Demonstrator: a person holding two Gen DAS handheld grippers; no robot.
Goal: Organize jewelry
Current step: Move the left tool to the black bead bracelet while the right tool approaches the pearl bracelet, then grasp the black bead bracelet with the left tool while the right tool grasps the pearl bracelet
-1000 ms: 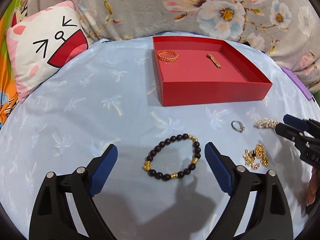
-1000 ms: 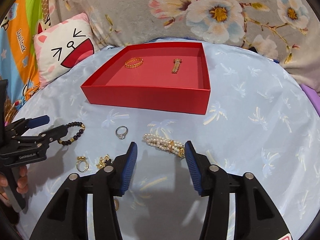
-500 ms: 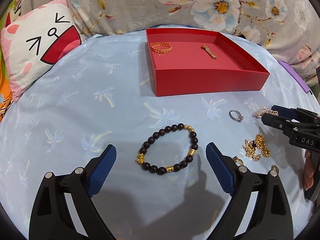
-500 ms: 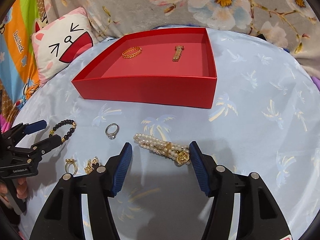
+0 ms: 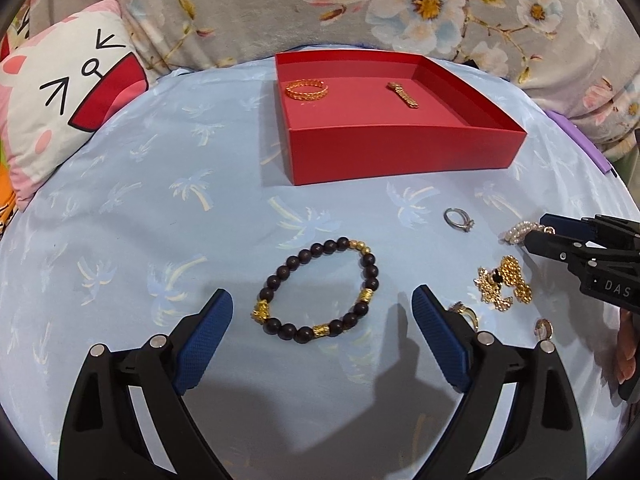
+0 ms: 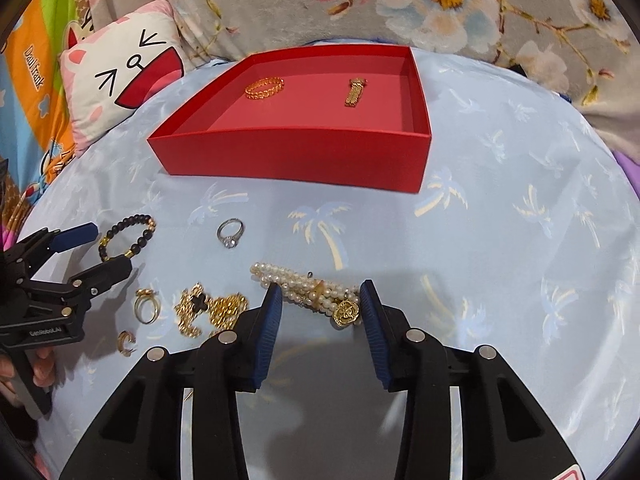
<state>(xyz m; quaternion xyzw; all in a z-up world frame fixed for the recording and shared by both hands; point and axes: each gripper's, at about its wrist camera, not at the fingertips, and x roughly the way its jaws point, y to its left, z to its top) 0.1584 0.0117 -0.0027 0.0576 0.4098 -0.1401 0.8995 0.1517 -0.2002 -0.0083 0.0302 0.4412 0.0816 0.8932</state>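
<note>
A red box (image 5: 400, 156) holds a gold ring (image 5: 306, 89) and a gold chain piece (image 5: 402, 95). A black bead bracelet (image 5: 320, 290) with gold beads lies flat on the cloth between the fingers of my open left gripper (image 5: 322, 304). My open right gripper (image 6: 320, 300) straddles the near end of a pearl bracelet (image 6: 304, 286) with a gold charm (image 6: 346, 312). A silver ring (image 6: 230, 232), a gold chain (image 6: 208, 312) and two gold rings (image 6: 145, 305) lie loose on the cloth.
The light blue palm-print cloth (image 5: 140, 220) covers the table. A cat-face cushion (image 5: 68, 96) lies far left, and floral fabric (image 5: 420, 4) runs along the back. The red box also shows in the right wrist view (image 6: 296, 156).
Both grippers moved forward and down toward the jewelry. The black bracelet now sits between the left fingers and the pearl bracelet's end between the right fingers, which have narrowed.
</note>
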